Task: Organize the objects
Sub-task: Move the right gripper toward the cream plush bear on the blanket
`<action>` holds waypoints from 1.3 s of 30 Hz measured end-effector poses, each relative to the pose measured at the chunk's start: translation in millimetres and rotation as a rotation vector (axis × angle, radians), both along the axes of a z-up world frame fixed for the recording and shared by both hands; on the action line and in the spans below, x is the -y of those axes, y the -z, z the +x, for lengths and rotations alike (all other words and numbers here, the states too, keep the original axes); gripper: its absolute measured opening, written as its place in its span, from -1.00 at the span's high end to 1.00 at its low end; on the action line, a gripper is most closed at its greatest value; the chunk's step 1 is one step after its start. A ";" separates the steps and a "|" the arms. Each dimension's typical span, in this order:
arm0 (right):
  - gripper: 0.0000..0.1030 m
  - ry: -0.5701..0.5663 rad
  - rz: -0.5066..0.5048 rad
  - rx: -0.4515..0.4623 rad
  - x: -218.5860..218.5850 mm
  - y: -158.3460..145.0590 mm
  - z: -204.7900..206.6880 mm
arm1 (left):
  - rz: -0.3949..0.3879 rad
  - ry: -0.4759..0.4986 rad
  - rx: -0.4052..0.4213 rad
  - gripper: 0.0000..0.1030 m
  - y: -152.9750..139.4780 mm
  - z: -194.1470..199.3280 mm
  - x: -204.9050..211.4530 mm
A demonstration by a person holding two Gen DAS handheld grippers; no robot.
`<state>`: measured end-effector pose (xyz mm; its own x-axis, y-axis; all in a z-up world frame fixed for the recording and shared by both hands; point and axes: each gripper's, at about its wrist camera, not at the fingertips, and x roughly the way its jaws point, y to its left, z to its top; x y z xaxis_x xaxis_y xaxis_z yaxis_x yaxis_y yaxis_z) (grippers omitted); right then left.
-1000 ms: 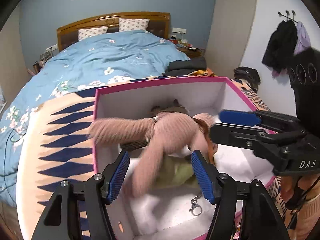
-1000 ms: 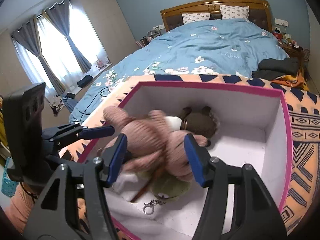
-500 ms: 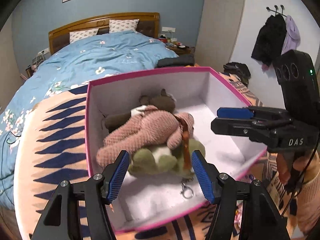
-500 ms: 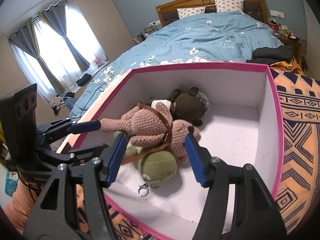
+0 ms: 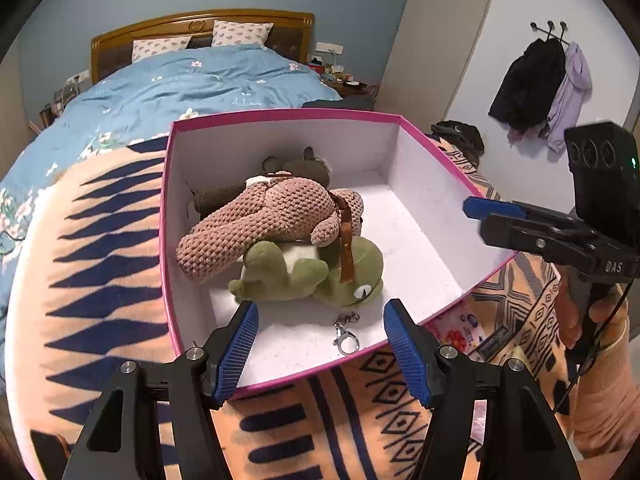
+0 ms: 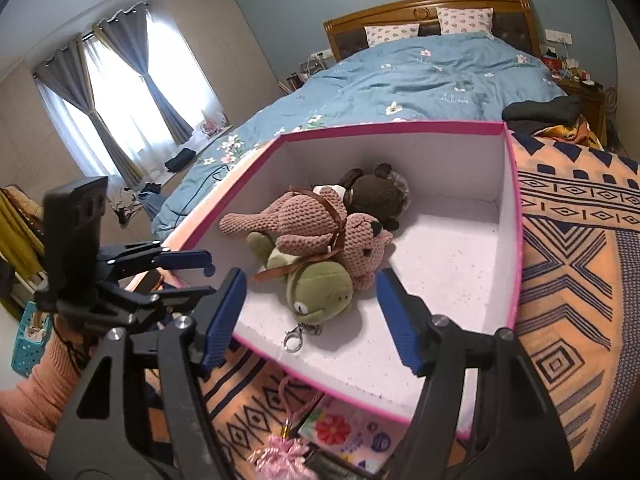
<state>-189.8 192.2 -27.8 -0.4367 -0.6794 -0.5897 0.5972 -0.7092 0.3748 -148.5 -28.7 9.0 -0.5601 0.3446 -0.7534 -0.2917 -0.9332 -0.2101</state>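
Observation:
A white box with a pink rim (image 5: 280, 114) (image 6: 392, 128) sits on an orange patterned blanket. Inside, a pink knitted plush (image 5: 280, 216) (image 6: 312, 224) lies across a green frog plush (image 5: 340, 276) (image 6: 320, 288) that has a metal clasp (image 5: 345, 340). A dark brown plush (image 6: 376, 196) lies behind them. My left gripper (image 5: 322, 308) (image 6: 209, 276) hovers open at the box's near edge and holds nothing. My right gripper (image 6: 310, 280) (image 5: 480, 220) is at the box's other side. Its jaws are opening, and nothing is pressed between them.
The orange patterned blanket (image 5: 100, 280) (image 6: 580, 240) covers the foot of a bed with a blue duvet (image 5: 192, 84). A flowered card (image 6: 340, 428) and a pink tassel (image 6: 280, 456) lie by the box's front. Clothes (image 5: 540, 80) hang on wall hooks. A curtained window (image 6: 120, 92) is at the left.
The pink plush, blurred in mid-air over the box a second ago, now lies still on the frog. Both grippers have drawn back from the box's inside to its edges.

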 end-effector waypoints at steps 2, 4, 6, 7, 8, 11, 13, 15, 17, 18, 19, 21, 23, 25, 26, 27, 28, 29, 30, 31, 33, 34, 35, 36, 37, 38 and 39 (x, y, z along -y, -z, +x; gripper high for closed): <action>-0.36 0.000 -0.002 -0.008 -4.4 -1.6 5.3 | 0.011 -0.007 0.006 -0.29 0.2 1.9 1.2; -0.38 -0.001 -0.009 -0.008 -11.6 -2.4 10.1 | 0.018 -0.014 0.010 -0.29 -0.2 4.0 1.4; -0.39 0.001 -0.017 -0.013 -19.0 -3.4 15.3 | 0.018 -0.021 0.009 -0.29 -1.3 5.8 0.4; -0.40 0.001 -0.022 -0.018 -24.1 -3.8 19.2 | 0.016 -0.035 0.006 -0.29 -1.8 7.7 0.0; -0.40 0.002 -0.026 -0.022 -27.5 -4.5 22.7 | -0.002 -0.053 -0.013 -0.29 -4.2 10.4 -1.3; -0.41 -0.005 -0.034 -0.037 -37.2 -6.5 33.9 | -0.047 -0.049 -0.100 -0.29 -14.4 26.6 -12.8; -0.42 -0.019 -0.032 -0.052 -42.1 -6.8 44.6 | -0.050 -0.031 -0.152 -0.30 -21.3 39.0 -18.7; -0.42 -0.025 -0.022 -0.064 -46.8 -4.6 57.0 | -0.044 -0.003 -0.199 -0.33 -28.2 53.3 -25.8; -0.43 -0.025 -0.010 -0.068 -50.0 -0.4 68.5 | -0.019 0.046 -0.222 -0.42 -32.1 67.4 -34.4; -0.43 -0.027 -0.004 -0.068 -51.5 2.5 74.7 | -0.016 0.069 -0.231 -0.42 -33.0 73.5 -38.0; -0.43 -0.026 0.003 -0.066 -54.3 7.3 83.3 | -0.019 0.091 -0.238 -0.42 -32.8 80.3 -43.3; -0.43 -0.036 0.014 -0.055 -57.8 16.0 95.8 | -0.021 0.136 -0.234 -0.42 -30.1 90.9 -53.9; -0.43 -0.038 0.026 -0.041 -63.0 25.6 108.9 | -0.018 0.187 -0.214 -0.42 -23.3 100.4 -66.0; -0.43 -0.043 0.019 -0.015 -70.9 35.7 121.5 | -0.027 0.237 -0.196 -0.42 -14.0 111.1 -78.8; -0.43 -0.042 0.014 -0.006 -74.2 39.7 127.0 | -0.029 0.261 -0.186 -0.42 -9.7 115.8 -83.0; -0.43 -0.041 0.009 0.007 -77.4 44.9 131.9 | -0.025 0.289 -0.175 -0.42 -5.1 121.4 -86.9; -0.43 -0.037 0.012 0.027 -80.4 51.6 137.2 | -0.016 0.312 -0.164 -0.42 -0.4 126.1 -90.1; -0.43 -0.028 0.021 0.044 -83.2 59.5 143.3 | -0.012 0.341 -0.142 -0.42 6.2 130.7 -95.0; -0.43 -0.027 0.025 0.058 -84.7 65.0 149.1 | -0.016 0.356 -0.133 -0.42 10.6 137.0 -98.6; -0.43 -0.029 0.022 0.076 -87.7 72.4 157.3 | -0.023 0.372 -0.125 -0.42 15.5 141.9 -102.5; -0.43 -0.029 0.006 0.111 -94.0 84.7 170.3 | -0.029 0.400 -0.096 -0.42 24.0 148.8 -107.6; -0.43 -0.034 -0.011 0.137 -97.6 91.9 176.5 | -0.021 0.409 -0.076 -0.42 29.5 151.5 -109.4; -0.43 -0.033 -0.017 0.151 -98.9 96.6 180.4 | -0.014 0.414 -0.061 -0.42 32.4 154.0 -110.9; -0.43 -0.030 -0.019 0.167 -99.9 102.1 184.1 | -0.007 0.419 -0.049 -0.42 35.5 156.1 -111.6; -0.43 -0.026 -0.019 0.184 -99.8 107.9 187.1 | 0.002 0.420 -0.039 -0.42 38.3 159.2 -112.6; -0.43 -0.025 -0.021 0.194 -98.9 110.7 187.7 | 0.010 0.421 -0.028 -0.42 40.1 161.3 -113.6; -0.43 -0.022 -0.021 0.200 -97.7 114.4 189.1 | 0.012 0.423 -0.022 -0.42 42.0 162.8 -114.0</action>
<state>-0.7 289.9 -142.2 -0.2975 -0.7005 -0.6487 0.5246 -0.6876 0.5020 14.3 85.3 -33.0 -0.3833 0.5565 -0.7372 -0.6530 -0.7278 -0.2098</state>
